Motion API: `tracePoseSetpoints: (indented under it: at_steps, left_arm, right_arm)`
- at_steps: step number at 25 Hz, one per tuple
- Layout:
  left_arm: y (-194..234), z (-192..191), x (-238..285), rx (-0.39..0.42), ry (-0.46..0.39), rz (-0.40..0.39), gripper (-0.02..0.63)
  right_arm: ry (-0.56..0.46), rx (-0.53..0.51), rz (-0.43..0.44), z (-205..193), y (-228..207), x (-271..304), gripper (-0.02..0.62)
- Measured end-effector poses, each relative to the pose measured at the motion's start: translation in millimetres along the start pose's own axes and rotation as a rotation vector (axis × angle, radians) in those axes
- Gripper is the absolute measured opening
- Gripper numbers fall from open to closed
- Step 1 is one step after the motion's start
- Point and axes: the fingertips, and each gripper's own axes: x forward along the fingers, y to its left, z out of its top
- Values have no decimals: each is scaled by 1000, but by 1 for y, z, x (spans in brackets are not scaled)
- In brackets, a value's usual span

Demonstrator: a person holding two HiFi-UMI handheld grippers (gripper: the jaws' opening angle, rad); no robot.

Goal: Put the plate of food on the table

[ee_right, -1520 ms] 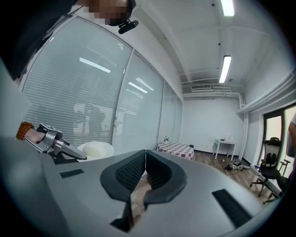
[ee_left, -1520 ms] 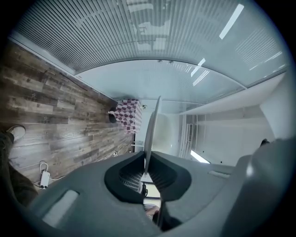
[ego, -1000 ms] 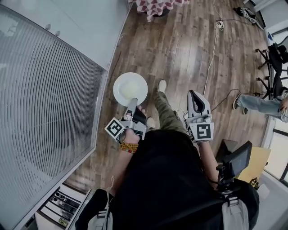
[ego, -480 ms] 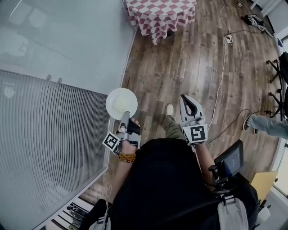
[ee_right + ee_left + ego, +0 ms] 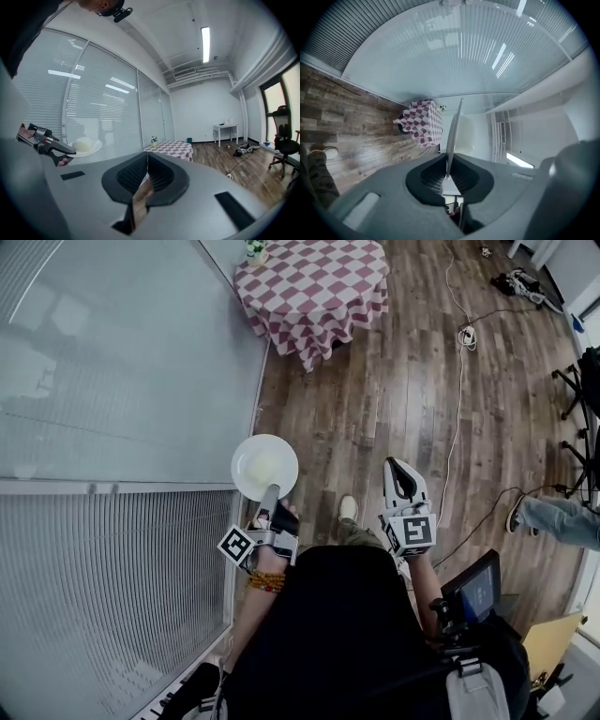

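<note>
A white plate [image 5: 264, 467] with a pale mound of food hangs level over the wooden floor, and my left gripper [image 5: 270, 493] is shut on its near rim. In the left gripper view the plate [image 5: 453, 133] shows edge-on between the jaws of the left gripper [image 5: 447, 172]. The round table [image 5: 314, 287] under a red-and-white checked cloth stands well ahead, by the glass wall. My right gripper [image 5: 399, 468] is beside the plate, to its right, shut on nothing. The right gripper view shows the plate [image 5: 84, 146] at left, the table [image 5: 168, 147] beyond, and the right gripper [image 5: 147, 157].
A glass wall with blinds [image 5: 112, 427] runs along my left. A small potted plant [image 5: 253, 249] sits on the table's far edge. A white cable [image 5: 459, 381] trails over the floor; an office chair [image 5: 583, 399] and a seated person's legs [image 5: 558, 517] are at right.
The person has walked forward along the glass wall: the checked table has come fully into view and nearer. The plate stays clamped in the left gripper; the right gripper stays shut.
</note>
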Motion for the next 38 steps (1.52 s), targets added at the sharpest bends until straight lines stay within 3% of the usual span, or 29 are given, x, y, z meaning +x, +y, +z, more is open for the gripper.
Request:
tracePoseSetpoints:
  at_steps: [6,13,18,27,33,38]
  left_arm:
    - [-9,-3,30,7,-5,5,17]
    - [-33,9,72,119,32,5,17]
    - [-61,18,136,182,85,-55,17]
    - [-74,24,261,141,183,-155,17]
    - [-71,47,349,111,203,-165,17]
    - [-86,82,407,125,185,-177,17]
  right_arm:
    - [-13,34,-8,1,-35,26,11]
    - [-104,73,-54,23,-61,37,11]
    - [-90,84,-172,15,-96,21,11]
    - [-21,58,-400,8,-169,22,11]
    - [21,50,-417,7,-196,90,11]
    - [17,16,-325,28,-197,172,11]
